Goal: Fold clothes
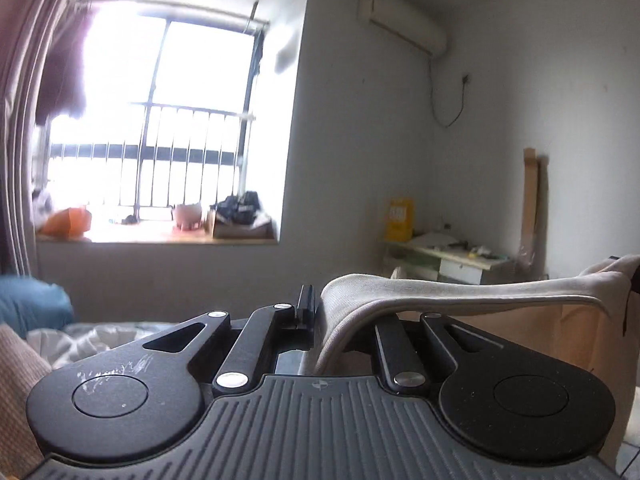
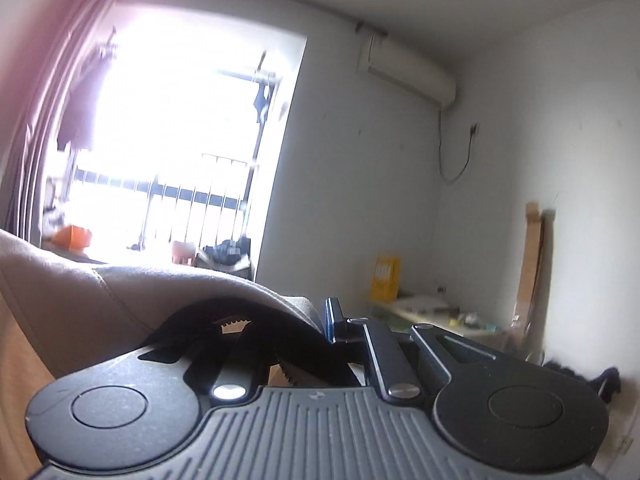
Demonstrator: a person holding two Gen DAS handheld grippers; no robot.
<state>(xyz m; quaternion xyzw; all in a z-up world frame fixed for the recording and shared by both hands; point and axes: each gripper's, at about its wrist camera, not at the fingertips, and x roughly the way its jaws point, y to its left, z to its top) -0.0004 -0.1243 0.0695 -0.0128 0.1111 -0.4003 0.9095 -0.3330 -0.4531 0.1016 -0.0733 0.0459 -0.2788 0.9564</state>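
A beige garment [image 1: 460,292] hangs stretched in the air between both grippers. My left gripper [image 1: 318,306] is shut on one corner of it; the cloth drapes over the right finger and runs off to the right edge of the left wrist view. In the right wrist view the same beige garment [image 2: 100,296] comes in from the left and folds over the left finger. My right gripper [image 2: 320,314] is shut on that end. Both grippers point about level toward the far wall, and the cloth's lower part is hidden below the gripper bodies.
A bright barred window [image 1: 160,128] with clutter on its sill fills the left. A low desk [image 1: 448,256] with a yellow box [image 1: 398,218] stands at the far right wall. Rumpled bedding [image 1: 80,340] and a blue cushion [image 1: 32,304] lie at the lower left.
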